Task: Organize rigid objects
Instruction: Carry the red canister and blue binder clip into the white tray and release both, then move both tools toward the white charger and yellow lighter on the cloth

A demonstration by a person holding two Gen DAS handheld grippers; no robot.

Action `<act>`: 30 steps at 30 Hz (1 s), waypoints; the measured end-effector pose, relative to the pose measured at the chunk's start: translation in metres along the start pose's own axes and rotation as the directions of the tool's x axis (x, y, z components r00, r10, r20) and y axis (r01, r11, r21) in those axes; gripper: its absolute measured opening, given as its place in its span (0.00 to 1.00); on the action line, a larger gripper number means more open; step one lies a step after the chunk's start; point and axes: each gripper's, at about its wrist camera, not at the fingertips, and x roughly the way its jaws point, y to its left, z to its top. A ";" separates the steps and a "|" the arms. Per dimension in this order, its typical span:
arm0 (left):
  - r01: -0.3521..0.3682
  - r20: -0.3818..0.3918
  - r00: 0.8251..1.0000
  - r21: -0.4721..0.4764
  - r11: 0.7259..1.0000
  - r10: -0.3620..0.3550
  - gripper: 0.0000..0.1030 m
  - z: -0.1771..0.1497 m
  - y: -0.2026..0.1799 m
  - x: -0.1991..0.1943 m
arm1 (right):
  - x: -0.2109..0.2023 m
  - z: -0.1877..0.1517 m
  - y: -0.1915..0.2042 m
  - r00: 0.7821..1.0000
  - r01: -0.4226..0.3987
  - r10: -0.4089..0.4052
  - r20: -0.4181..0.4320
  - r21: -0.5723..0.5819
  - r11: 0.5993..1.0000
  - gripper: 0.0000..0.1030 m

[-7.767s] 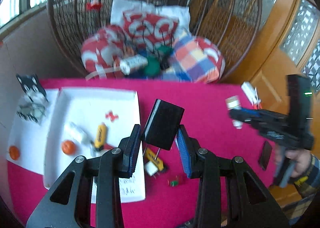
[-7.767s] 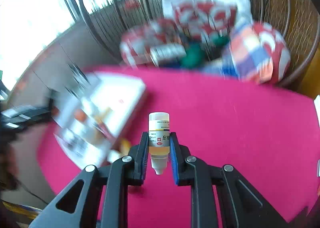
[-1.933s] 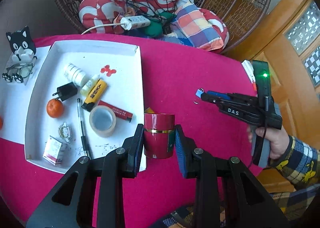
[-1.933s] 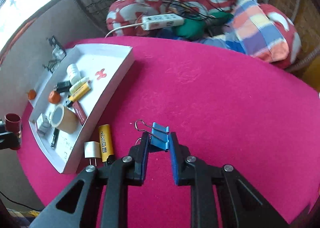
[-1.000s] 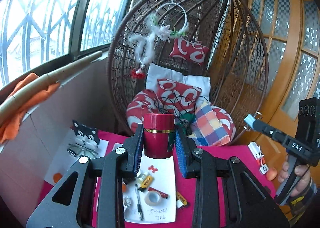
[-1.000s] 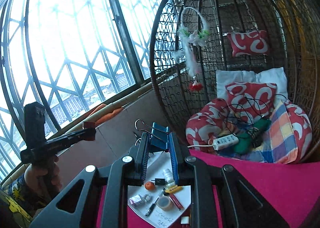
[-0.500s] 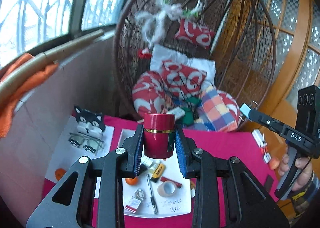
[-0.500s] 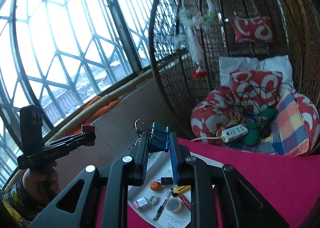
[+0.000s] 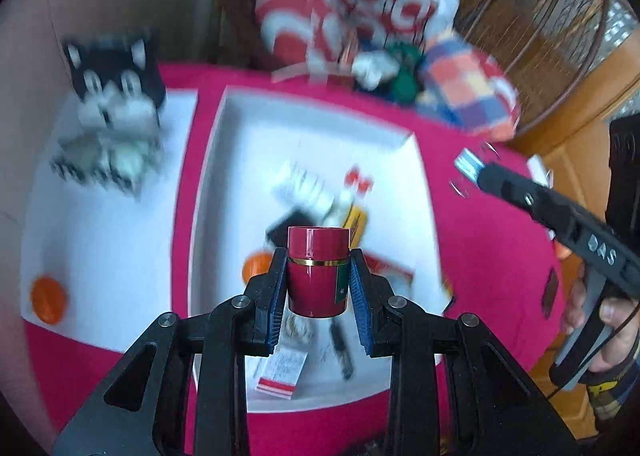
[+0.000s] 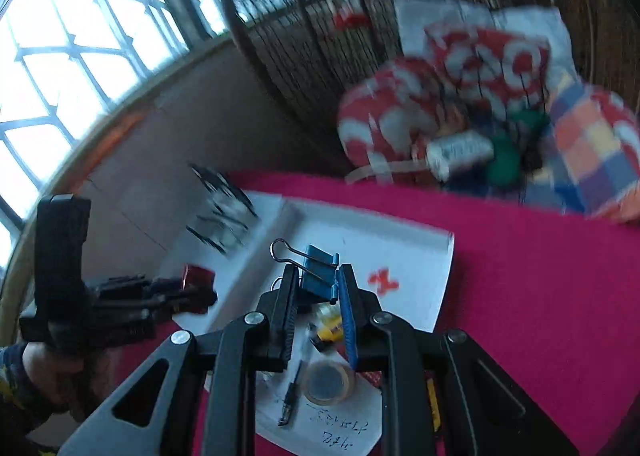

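Observation:
My left gripper (image 9: 318,288) is shut on a dark red cup (image 9: 317,274) with a gold band, held above the white tray (image 9: 248,128). My right gripper (image 10: 318,296) is shut on a blue binder clip (image 10: 318,270), held above the same tray (image 10: 400,240). The tray holds several small items: a tape roll (image 10: 329,382), a pen (image 10: 292,392), an orange ball (image 9: 256,262), a small box (image 9: 280,370). The right gripper with the clip also shows in the left wrist view (image 9: 470,166). The left gripper with the cup also shows in the right wrist view (image 10: 192,280).
A red cloth (image 10: 540,276) covers the table. A white sheet (image 9: 92,224) left of the tray bears a black cat figure (image 9: 116,96) and an orange ball (image 9: 48,300). A wicker chair with cushions (image 10: 480,68) stands behind the table. The views are motion-blurred.
Both grippers have dropped from high up toward the tray, still holding the cup and the clip. The tray now fills much of both views.

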 end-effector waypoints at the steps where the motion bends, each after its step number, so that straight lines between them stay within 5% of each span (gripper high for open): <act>1: -0.004 -0.019 1.000 0.002 1.000 0.004 0.28 -0.003 0.001 0.006 | 0.011 -0.004 -0.003 1.000 0.010 -0.010 -0.026 0.018 1.000 0.17; 7: 0.002 -0.103 0.995 0.029 1.000 0.001 0.28 -0.019 -0.001 0.025 | 0.059 -0.025 -0.009 0.986 0.088 -0.081 -0.144 0.047 0.995 0.18; 13: 0.000 -0.103 0.995 0.056 0.998 0.006 0.30 -0.022 -0.004 0.026 | 0.076 -0.041 -0.001 0.976 0.116 -0.109 -0.190 0.027 0.993 0.19; 15: -0.008 -0.096 0.995 0.047 0.999 0.012 0.59 -0.020 -0.002 0.026 | 0.076 -0.041 0.002 0.973 0.129 -0.125 -0.193 0.010 0.992 0.19; 16: -0.009 -0.087 0.996 0.040 0.999 0.013 0.84 -0.020 -0.002 0.026 | 0.078 -0.041 0.003 0.973 0.135 -0.132 -0.190 0.001 0.991 0.19; 17: -0.010 -0.072 0.997 0.031 0.999 0.012 0.90 -0.019 -0.001 0.026 | 0.077 -0.040 0.003 0.973 0.141 -0.139 -0.185 -0.002 0.990 0.21; 19: -0.038 -0.042 0.998 0.023 0.999 0.039 0.90 -0.019 -0.001 0.022 | 0.072 -0.040 0.004 0.974 0.157 -0.156 -0.167 -0.006 0.988 0.38; 21: -0.074 -0.025 0.997 0.021 0.997 0.074 0.94 -0.018 -0.001 0.021 | 0.066 -0.039 0.004 0.975 0.171 -0.170 -0.145 -0.009 0.985 0.78; 22: -0.081 -0.018 0.997 0.017 0.997 0.081 1.00 -0.019 0.000 0.019 | 0.062 -0.038 0.003 0.977 0.171 -0.170 -0.129 -0.005 0.985 0.82; 25: -0.091 0.010 0.996 -0.007 0.996 0.091 1.00 -0.019 0.000 0.013 | 0.051 -0.035 0.001 0.983 0.161 -0.160 -0.095 0.007 0.987 0.84; 28: -0.093 0.029 0.995 -0.027 0.995 0.094 0.99 -0.020 -0.002 0.007 | 0.038 -0.035 -0.005 0.986 0.158 -0.156 -0.062 0.031 0.987 1.00; 30: -0.093 0.035 0.995 -0.031 0.995 0.094 0.99 -0.021 -0.006 0.003 | 0.029 -0.035 -0.012 0.987 0.159 -0.157 -0.046 0.046 0.986 1.00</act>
